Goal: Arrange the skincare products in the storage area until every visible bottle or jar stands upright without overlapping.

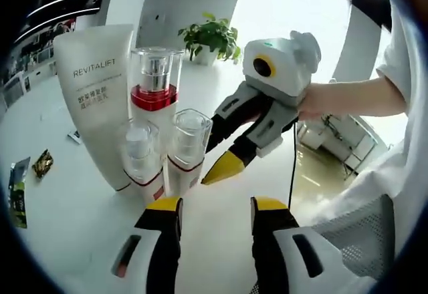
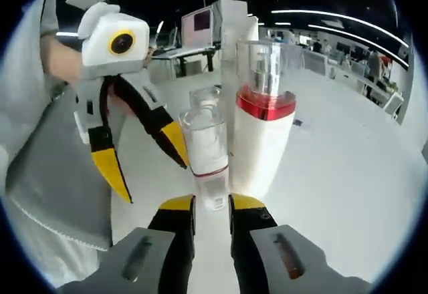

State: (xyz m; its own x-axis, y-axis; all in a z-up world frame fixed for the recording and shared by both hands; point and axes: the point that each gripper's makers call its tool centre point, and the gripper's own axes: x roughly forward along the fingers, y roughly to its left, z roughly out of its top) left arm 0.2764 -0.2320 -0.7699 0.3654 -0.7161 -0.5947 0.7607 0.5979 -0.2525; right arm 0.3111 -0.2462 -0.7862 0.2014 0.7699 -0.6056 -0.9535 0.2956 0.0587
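So we're counting four skincare products clustered on the white worktop (image 1: 73,220) in the left gripper view: one tall white REVITALIFT tube (image 1: 97,100) standing on its cap, one pump bottle (image 1: 154,97) with a red band and a clear cap, and two small clear-capped bottles (image 1: 140,157) (image 1: 187,148) in front, each with a thin red ring around a white body. All four are standing upright, packed tight, touching or nearly so. We're also spotting a couple of small sachets (image 1: 41,163) lying flat well off to the side and one potted plant (image 1: 211,38) way in the back.

The left gripper (image 1: 215,208) is hovering just in front of the cluster with its jaws spread and nothing between them. The right gripper (image 1: 231,160) is coming in from the right, held by a hand (image 1: 319,100), its yellow tips pointing at the nearer small bottle; we can't tell there if it's touching.

In the right gripper view, the right gripper (image 2: 212,206) is sitting right at the base of a small bottle (image 2: 206,150), jaws parted on either side of it, but we can't tell if they're actually squeezing it. The pump bottle (image 2: 262,133) is standing just beside it, and the left gripper (image 2: 144,170) is hanging open on the left.
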